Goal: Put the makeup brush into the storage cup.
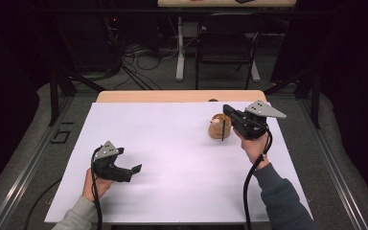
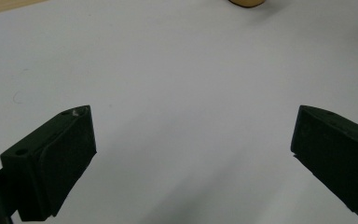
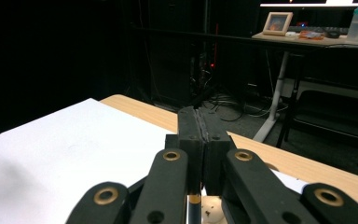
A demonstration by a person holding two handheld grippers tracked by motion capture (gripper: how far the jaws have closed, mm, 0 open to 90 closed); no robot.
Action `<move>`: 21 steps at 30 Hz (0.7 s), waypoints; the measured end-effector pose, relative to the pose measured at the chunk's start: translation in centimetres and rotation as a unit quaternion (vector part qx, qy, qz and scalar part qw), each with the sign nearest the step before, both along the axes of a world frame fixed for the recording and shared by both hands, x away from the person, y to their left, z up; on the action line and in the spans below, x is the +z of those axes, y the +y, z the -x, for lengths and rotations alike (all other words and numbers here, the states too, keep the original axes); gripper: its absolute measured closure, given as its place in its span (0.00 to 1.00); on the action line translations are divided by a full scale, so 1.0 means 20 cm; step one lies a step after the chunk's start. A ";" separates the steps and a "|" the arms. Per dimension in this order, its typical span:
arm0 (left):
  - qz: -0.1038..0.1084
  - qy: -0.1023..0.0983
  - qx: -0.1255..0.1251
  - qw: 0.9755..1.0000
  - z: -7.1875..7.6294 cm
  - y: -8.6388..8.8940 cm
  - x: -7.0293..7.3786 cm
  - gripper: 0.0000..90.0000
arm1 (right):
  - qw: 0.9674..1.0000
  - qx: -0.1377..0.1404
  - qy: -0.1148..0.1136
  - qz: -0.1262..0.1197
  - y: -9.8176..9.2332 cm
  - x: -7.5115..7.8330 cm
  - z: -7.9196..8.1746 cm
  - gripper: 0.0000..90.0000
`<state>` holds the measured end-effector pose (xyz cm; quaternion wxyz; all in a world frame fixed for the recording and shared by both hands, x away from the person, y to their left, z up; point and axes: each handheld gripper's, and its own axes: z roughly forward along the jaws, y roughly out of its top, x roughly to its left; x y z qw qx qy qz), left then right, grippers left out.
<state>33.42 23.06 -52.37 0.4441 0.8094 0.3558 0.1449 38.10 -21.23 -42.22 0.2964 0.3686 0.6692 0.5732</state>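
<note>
Up right, right hand-held gripper (image 1: 225, 125) clenching a thin dark stick over wooden cup (image 1: 218, 128) — left hand-held gripper (image 1: 130, 173) resting released, white counter (image 1: 172, 143) lying around.

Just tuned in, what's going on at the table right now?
A person works two handheld grippers over a white sheet. The right gripper is shut on a thin dark stick, holding it upright beside or in a small wooden holder with a pale ball inside. The left gripper waits open, apart from them, with nothing between its jaws.
</note>
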 end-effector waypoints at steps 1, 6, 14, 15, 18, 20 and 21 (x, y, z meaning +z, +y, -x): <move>0.000 0.000 0.000 1.000 0.00 0.00 0.00 0.00 | 1.000 -0.001 -0.003 0.001 0.00 0.00 0.00 0.99; 0.001 -0.001 0.001 1.000 0.00 0.00 0.00 0.00 | 1.000 -0.011 -0.013 -0.003 -0.03 0.03 -0.03 0.99; 0.000 -0.007 0.004 1.000 0.00 0.00 0.00 0.00 | 0.999 -0.028 -0.032 -0.011 -0.07 0.08 -0.08 0.99; 0.001 -0.006 0.004 1.000 0.00 0.00 0.00 0.00 | 0.999 -0.030 -0.034 -0.009 -0.07 0.08 -0.08 0.99; 0.001 -0.007 0.004 1.000 0.00 0.00 0.00 0.00 | 0.999 -0.032 -0.035 -0.007 -0.07 0.08 -0.10 0.99; 0.001 -0.007 0.004 1.000 0.00 0.00 0.00 0.00 | 0.999 -0.034 -0.038 -0.007 -0.07 0.08 -0.11 0.99; 0.001 -0.007 0.004 1.000 0.00 0.00 0.00 0.00 | 0.999 -0.035 -0.039 -0.008 -0.07 0.09 -0.11 0.99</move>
